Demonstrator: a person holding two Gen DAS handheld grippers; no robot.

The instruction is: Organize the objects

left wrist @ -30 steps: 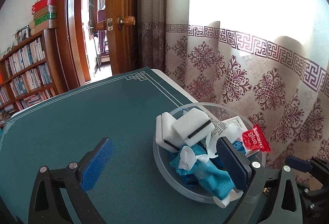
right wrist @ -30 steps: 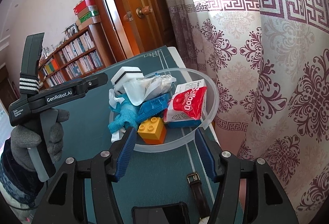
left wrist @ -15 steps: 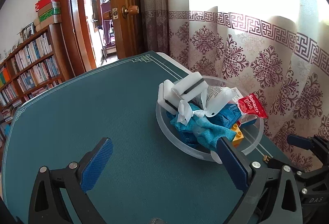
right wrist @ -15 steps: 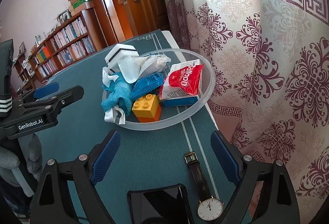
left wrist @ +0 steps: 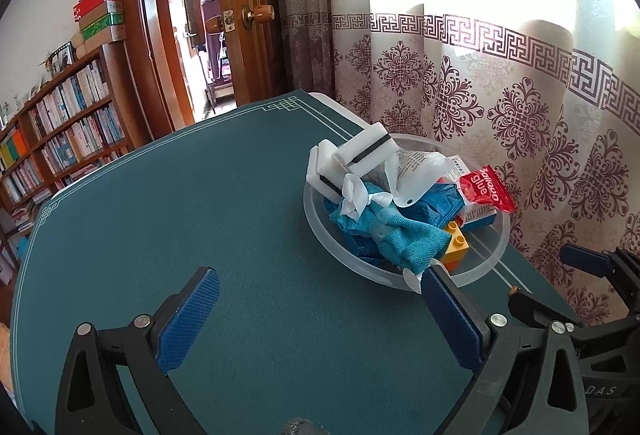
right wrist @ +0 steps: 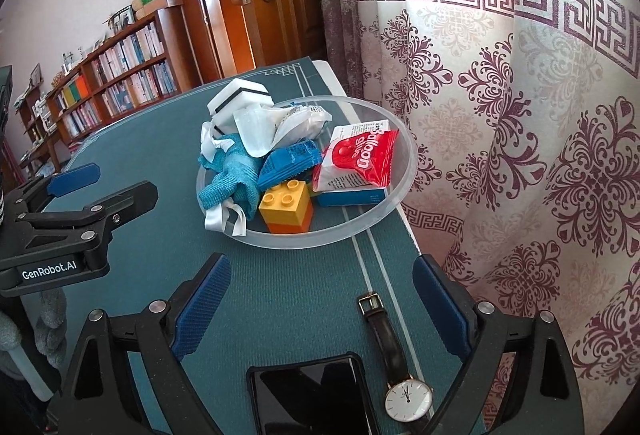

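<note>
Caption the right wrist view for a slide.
Open right gripper hovers over a wristwatch and phone, facing a clear bowl piled with toys, packets and cloth on the green mat.

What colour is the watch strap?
Dark brown watch strap with a gold-toned buckle; clearest in the right wrist view.

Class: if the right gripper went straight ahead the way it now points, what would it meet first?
Probably the bowl: its near rim lies ahead of the open right gripper, with the yellow brick just behind. Depth is uncertain; a high path might pass over the rim.
</note>
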